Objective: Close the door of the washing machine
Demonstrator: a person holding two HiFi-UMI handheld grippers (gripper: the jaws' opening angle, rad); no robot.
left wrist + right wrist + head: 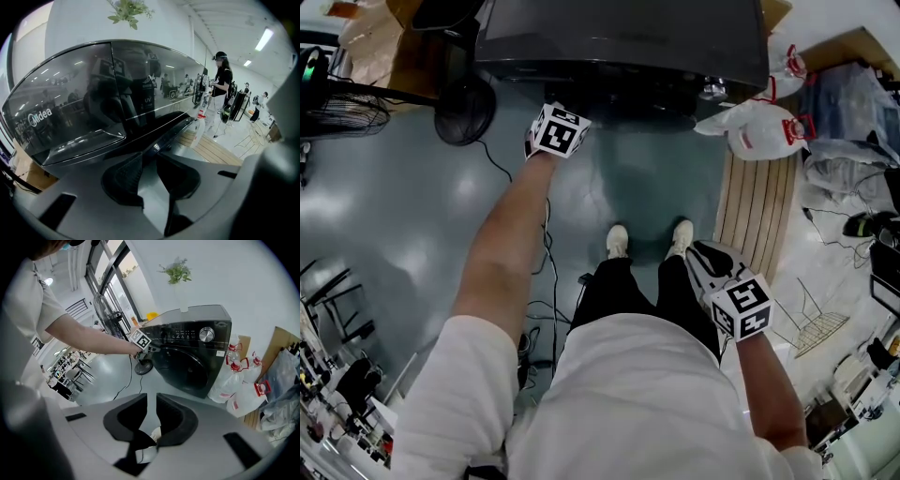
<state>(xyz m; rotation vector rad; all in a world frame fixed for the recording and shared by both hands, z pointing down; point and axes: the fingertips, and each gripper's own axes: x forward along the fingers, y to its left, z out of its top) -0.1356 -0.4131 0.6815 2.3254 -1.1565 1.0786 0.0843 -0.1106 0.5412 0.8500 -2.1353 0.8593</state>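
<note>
Right tool (pixel 151 403) held back over the floor (pixel 412 216), jaws slightly spread, nothing between them. Left tool (pixel 149 161) reached out to the washing machine (pixel 208 341) at its upper front edge, jaws slightly spread, empty. Door (pixel 185 369) looks flush with the front.

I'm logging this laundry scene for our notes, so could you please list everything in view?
washing machine: one, dark grey, against the white wall
plant: one, green, on top of the machine
pedestal fan: one, black, on the floor left of the machine
jugs: at least three, white with red caps, right of the machine
slatted board: one, pale wood, on the floor by the jugs
cardboard: brown, behind the jugs
cable: black, trailing across the floor
shoes: two, white
left gripper: grey, at the machine's front, jaws slightly apart, empty
right gripper: grey, at the person's side, jaws apart, empty
</note>
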